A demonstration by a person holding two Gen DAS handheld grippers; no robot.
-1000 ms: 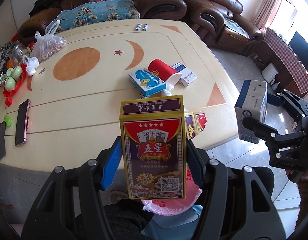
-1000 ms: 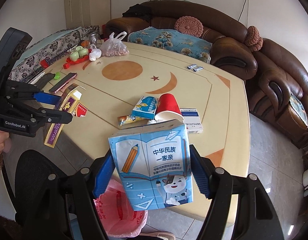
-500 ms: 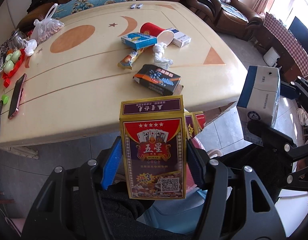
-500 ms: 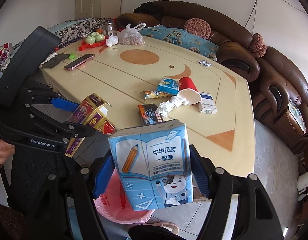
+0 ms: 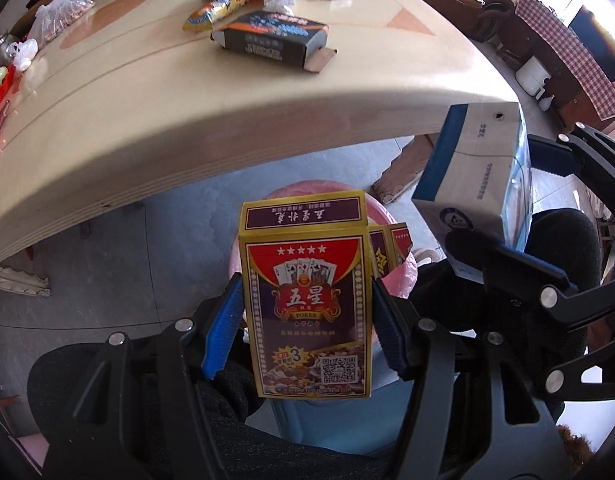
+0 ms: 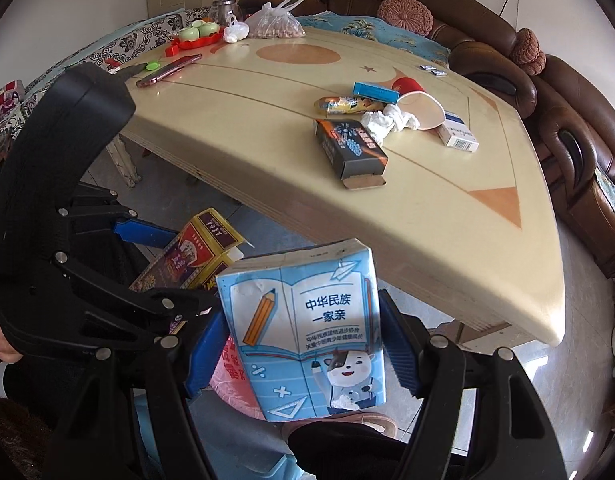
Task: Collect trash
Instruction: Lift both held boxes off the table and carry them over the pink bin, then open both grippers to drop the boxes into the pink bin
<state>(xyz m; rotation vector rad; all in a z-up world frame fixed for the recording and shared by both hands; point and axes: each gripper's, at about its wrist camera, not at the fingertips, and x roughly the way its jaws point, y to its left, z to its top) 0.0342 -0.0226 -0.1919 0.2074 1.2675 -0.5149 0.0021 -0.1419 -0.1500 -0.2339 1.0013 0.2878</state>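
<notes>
trash in both grippers: left gripper [image 5: 307, 332] jaws pinch a poker card box [image 5: 309, 312], right gripper [image 6: 303, 350] jaws pinch a blue carton [image 6: 307, 336], both off the table [image 5: 187, 128] edge, seemingly above a pink-lined bin [image 5: 395, 280].

card box [image 5: 307, 312] upright, clamped | blue carton [image 6: 307, 332] upright, clamped

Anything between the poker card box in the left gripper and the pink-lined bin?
Nothing visible. The poker card box, clamped in the left gripper, hangs off the table edge with the pink-lined bin right behind it. The right gripper's milk carton is off to the side.
</notes>
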